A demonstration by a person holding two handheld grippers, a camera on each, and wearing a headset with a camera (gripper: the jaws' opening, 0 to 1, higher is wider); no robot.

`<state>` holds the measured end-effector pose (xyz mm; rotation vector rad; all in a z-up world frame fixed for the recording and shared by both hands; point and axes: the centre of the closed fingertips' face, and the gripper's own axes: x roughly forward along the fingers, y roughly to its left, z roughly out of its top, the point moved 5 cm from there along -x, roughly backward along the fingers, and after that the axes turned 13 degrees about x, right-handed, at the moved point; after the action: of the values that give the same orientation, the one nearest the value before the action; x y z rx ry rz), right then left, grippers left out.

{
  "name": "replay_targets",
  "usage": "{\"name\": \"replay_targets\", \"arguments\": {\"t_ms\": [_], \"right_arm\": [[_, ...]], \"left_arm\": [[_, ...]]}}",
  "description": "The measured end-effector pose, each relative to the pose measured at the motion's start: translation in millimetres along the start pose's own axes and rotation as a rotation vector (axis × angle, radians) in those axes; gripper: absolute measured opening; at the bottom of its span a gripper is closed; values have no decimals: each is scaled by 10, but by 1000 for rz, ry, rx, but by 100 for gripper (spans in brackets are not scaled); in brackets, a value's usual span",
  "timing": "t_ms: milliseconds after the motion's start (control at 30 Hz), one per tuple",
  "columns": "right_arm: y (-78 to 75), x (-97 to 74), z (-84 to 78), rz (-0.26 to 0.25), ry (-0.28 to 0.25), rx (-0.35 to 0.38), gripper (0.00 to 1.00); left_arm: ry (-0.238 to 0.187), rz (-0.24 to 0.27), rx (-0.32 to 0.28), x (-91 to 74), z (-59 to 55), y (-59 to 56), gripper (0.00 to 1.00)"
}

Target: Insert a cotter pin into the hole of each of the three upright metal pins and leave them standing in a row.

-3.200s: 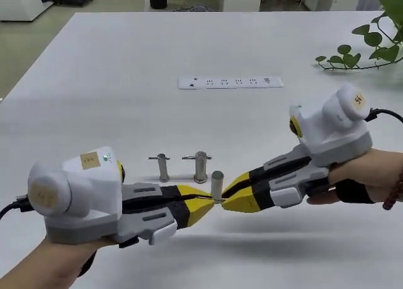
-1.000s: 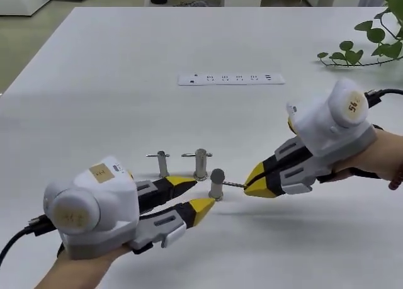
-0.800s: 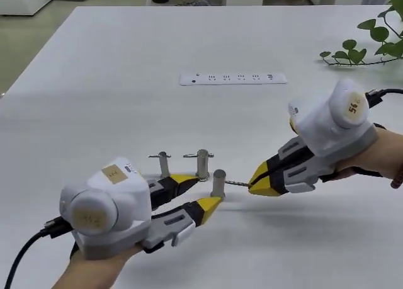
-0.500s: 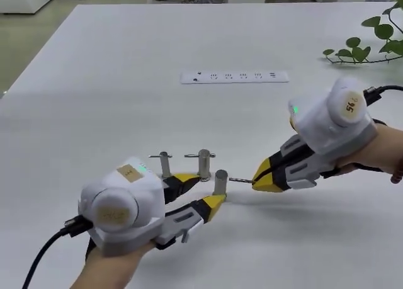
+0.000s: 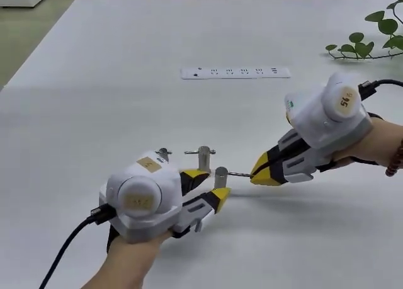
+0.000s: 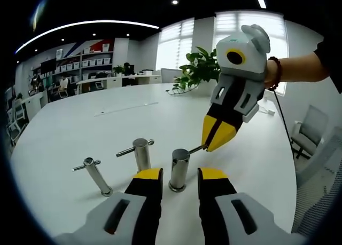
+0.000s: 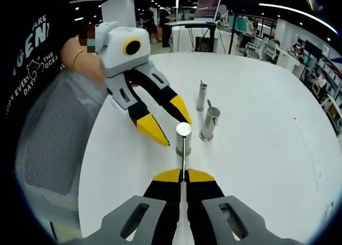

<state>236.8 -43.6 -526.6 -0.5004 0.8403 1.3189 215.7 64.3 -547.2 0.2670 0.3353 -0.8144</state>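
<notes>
Three upright metal pins stand on the white table. The left pin (image 5: 164, 155) and the middle pin (image 5: 203, 158) each carry a cotter pin through the top. The near pin (image 5: 220, 176) stands in front of them. My right gripper (image 5: 254, 174) is shut on a cotter pin (image 5: 239, 174), whose free end meets the near pin's upper side. My left gripper (image 5: 206, 184) is open, its jaws on either side of the near pin (image 6: 179, 169) without touching it. In the right gripper view the cotter pin (image 7: 183, 164) points straight at the near pin (image 7: 183, 138).
A white power strip (image 5: 236, 72) lies farther back on the table (image 5: 94, 100). A leafy plant (image 5: 371, 40) reaches in at the far right. The left gripper's black cable (image 5: 69, 245) trails toward the front left.
My left gripper has let go, stands open, and has slid right toward the near pin. The right gripper keeps the cotter pin against that pin. The head camera has shifted.
</notes>
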Motion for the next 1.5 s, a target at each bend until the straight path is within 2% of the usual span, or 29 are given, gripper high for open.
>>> {"name": "replay_targets", "arguments": {"t_ms": [267,633,833,1067,1333,1500], "right_arm": [[10,16,33,12,6,-16,0],[19,42,92,21,13,-42,0],[25,61,117,24,13,-45,0],[21,83,156,27,16,-44,0],[30,124,203,31,11,-34,0],[27,151,225,33,12,-33,0]], "left_arm": [[28,-5,-5,91,-72,2,20],[37,-14,-10,191,-113,-33,16],[45,0,-11,206,-137,-16,13],[51,20,22,221,-151,-10,11],[50,20,70,220,-156,-10,10],[49,19,69,224,-155,-6,10]]}}
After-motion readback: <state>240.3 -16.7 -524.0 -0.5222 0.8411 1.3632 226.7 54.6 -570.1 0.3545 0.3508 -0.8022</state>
